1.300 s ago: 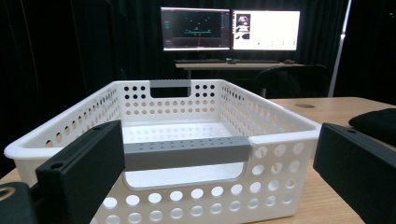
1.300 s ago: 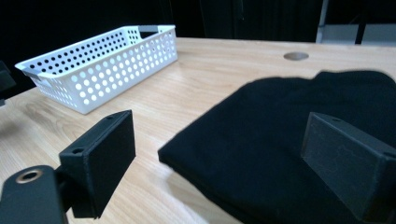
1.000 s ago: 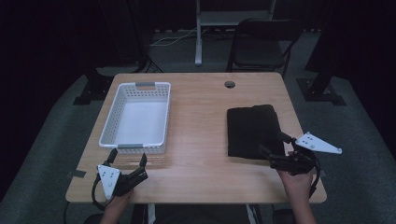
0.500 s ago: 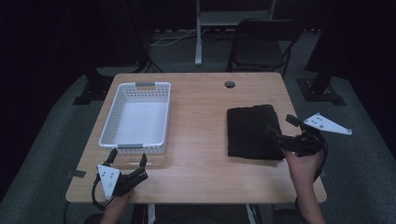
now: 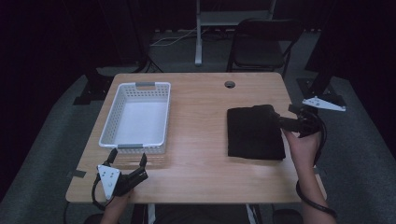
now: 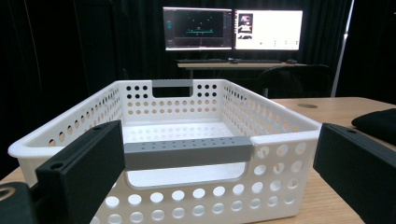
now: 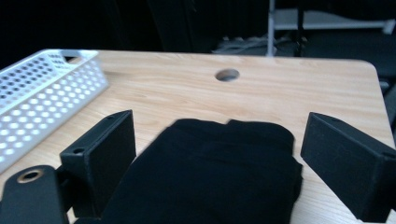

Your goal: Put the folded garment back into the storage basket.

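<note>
A white perforated basket [image 5: 135,116] with grey handles stands empty on the left half of the wooden table. My left gripper [image 5: 128,157] rests open near the front edge, just short of the basket's near end; its jaws frame the grey handle [image 6: 187,151] without touching it. A folded black cloth [image 5: 254,133] lies flat on the right half. My right gripper [image 5: 285,116] is at the cloth's far right corner, open wide, its jaws either side of the cloth's [image 7: 210,177] thick folded edge and not closed on it.
A round cable hole [image 5: 229,84] sits near the table's far edge. A dark chair [image 5: 261,46] and a desk leg stand behind the table. Two lit monitors [image 6: 233,30] glow beyond the basket. Bare wood [image 5: 201,140] lies between basket and cloth.
My right gripper has moved away from me along the cloth's right side, from its near corner to its far corner. The left gripper, basket and cloth have stayed put.
</note>
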`<state>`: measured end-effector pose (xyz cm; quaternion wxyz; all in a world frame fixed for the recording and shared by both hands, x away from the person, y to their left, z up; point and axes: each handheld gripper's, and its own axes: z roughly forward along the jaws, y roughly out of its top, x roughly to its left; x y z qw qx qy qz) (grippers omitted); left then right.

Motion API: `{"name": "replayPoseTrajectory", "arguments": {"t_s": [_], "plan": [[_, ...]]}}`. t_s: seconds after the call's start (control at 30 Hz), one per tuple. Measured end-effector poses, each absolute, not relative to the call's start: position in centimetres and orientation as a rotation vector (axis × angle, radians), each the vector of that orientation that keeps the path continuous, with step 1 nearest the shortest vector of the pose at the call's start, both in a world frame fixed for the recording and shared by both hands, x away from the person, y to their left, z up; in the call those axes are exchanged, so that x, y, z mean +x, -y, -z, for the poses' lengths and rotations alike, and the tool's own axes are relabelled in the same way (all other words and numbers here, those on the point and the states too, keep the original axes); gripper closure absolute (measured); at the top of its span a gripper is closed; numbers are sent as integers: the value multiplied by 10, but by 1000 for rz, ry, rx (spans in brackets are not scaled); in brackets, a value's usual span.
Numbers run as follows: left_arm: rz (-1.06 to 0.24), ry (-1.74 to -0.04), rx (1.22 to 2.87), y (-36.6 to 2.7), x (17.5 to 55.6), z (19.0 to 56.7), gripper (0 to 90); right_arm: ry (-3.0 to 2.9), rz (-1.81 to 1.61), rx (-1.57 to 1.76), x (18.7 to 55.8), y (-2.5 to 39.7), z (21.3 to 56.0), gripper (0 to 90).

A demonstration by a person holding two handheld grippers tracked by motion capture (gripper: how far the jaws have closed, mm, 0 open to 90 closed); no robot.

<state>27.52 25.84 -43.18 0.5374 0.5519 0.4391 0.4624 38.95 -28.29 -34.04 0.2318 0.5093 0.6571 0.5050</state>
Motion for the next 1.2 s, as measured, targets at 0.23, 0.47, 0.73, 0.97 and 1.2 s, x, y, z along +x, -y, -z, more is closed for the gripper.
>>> {"name": "replayPoseTrajectory", "arguments": {"t_s": [0.23, 0.47, 0.73, 0.97, 1.2], "plan": [[-1100, -1045, 1313, -258, 275, 432, 34, -1875, -1284, 1534, 421, 292, 364, 104], [-1100, -1043, 1313, -259, 275, 432, 34, -1948, -1234, 1642, 444, 299, 383, 105], [-1099, -1041, 1314, -259, 275, 432, 34, -2010, -1179, 1723, 459, 301, 402, 105], [-1095, -1038, 1316, -259, 275, 432, 34, -2053, -1185, 1773, 467, 301, 414, 105], [-1094, -1037, 1316, -259, 275, 432, 34, -2089, -1196, 1822, 475, 300, 426, 104]]}}
